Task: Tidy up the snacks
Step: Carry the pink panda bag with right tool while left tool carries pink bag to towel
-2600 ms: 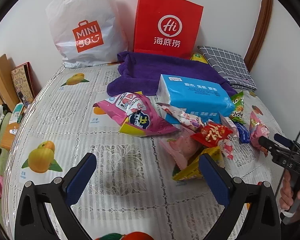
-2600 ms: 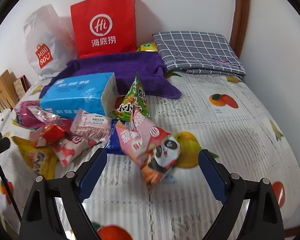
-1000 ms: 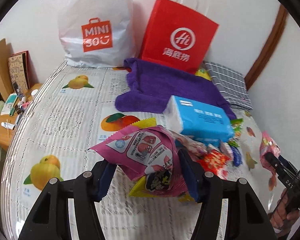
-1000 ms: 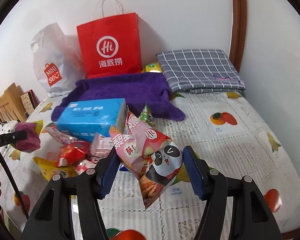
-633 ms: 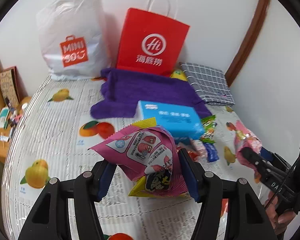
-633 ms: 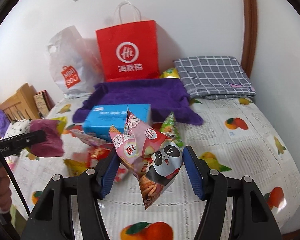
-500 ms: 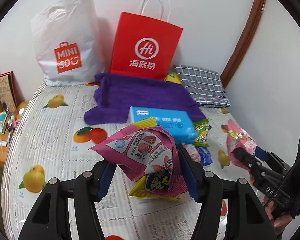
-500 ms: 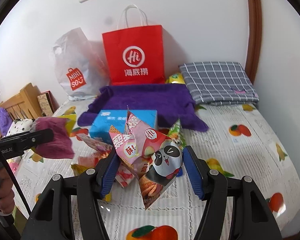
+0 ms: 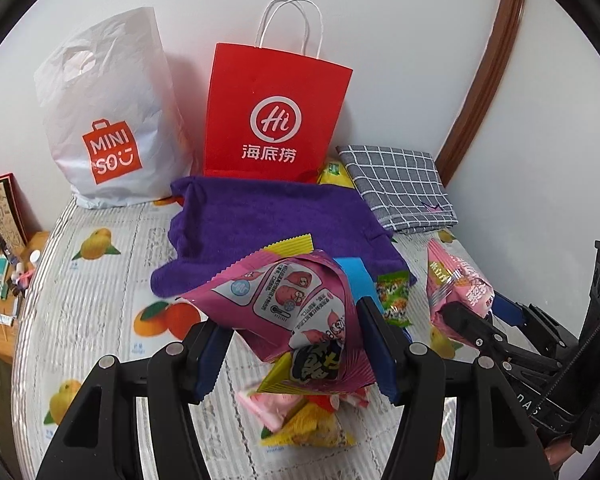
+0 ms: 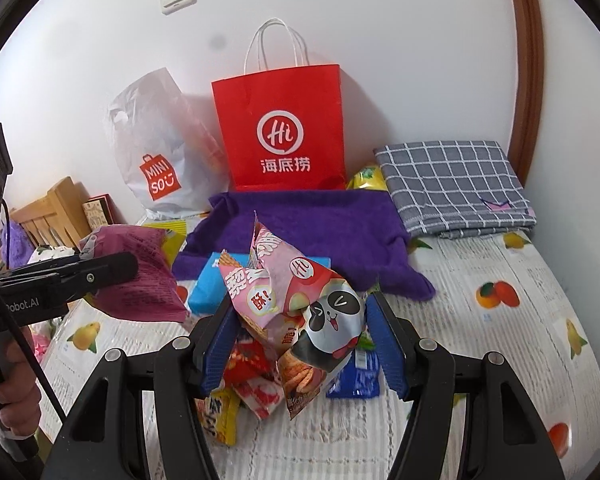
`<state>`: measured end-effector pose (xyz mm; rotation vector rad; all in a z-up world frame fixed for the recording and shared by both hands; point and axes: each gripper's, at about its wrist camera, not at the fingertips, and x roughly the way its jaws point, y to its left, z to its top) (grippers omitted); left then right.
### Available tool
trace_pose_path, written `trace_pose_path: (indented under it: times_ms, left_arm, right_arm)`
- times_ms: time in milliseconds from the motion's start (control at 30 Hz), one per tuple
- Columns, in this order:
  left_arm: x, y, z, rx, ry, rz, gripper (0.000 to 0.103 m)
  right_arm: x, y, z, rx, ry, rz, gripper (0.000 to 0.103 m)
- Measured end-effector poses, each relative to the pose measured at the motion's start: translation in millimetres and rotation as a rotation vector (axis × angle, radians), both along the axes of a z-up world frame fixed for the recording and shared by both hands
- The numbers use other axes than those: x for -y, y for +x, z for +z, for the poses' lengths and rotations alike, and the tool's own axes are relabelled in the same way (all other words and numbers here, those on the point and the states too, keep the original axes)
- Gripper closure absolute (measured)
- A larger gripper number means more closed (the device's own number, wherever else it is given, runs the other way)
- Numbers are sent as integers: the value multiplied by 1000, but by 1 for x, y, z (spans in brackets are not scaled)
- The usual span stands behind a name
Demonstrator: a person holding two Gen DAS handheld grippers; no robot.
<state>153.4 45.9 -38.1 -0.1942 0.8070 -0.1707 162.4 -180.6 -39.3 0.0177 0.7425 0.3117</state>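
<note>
My left gripper (image 9: 294, 350) is shut on a magenta snack bag (image 9: 296, 304), held above the table; the same bag (image 10: 140, 272) shows at the left of the right wrist view. A pink panda snack bag (image 10: 300, 312) is squeezed between the blue pads of my right gripper (image 10: 300, 346), which is shut on it; that bag (image 9: 456, 284) appears at the right of the left wrist view. Below lie several small snack packets (image 10: 252, 384) and a blue tissue pack (image 10: 208, 288). A red paper bag (image 9: 272, 120) and a white plastic bag (image 9: 108, 120) stand against the wall.
A purple towel (image 9: 276, 216) lies in front of the bags, with a folded grey checked cloth (image 10: 456, 184) to its right. The fruit-print tablecloth (image 10: 500, 320) covers the table. A wooden chair and small items (image 9: 4, 264) sit off the left edge. A hand (image 10: 16, 392) grips the left tool.
Both grippers, each holding its bag, have risen from the table and moved towards the bags at the wall. The snack pile now sits lower in both views.
</note>
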Motion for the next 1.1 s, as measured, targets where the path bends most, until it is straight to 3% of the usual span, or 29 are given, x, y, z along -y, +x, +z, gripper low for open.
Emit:
trace_pose_path:
  times_ms: [833,1100]
  left_arm:
    - [-23,111,9,-21,37,-12,43]
    - [-25,154,-4,-46,41,-17,43]
  right_arm:
    - [-28,139,24,61,-8,19,40]
    - [-32,189,10,8,38,26,40]
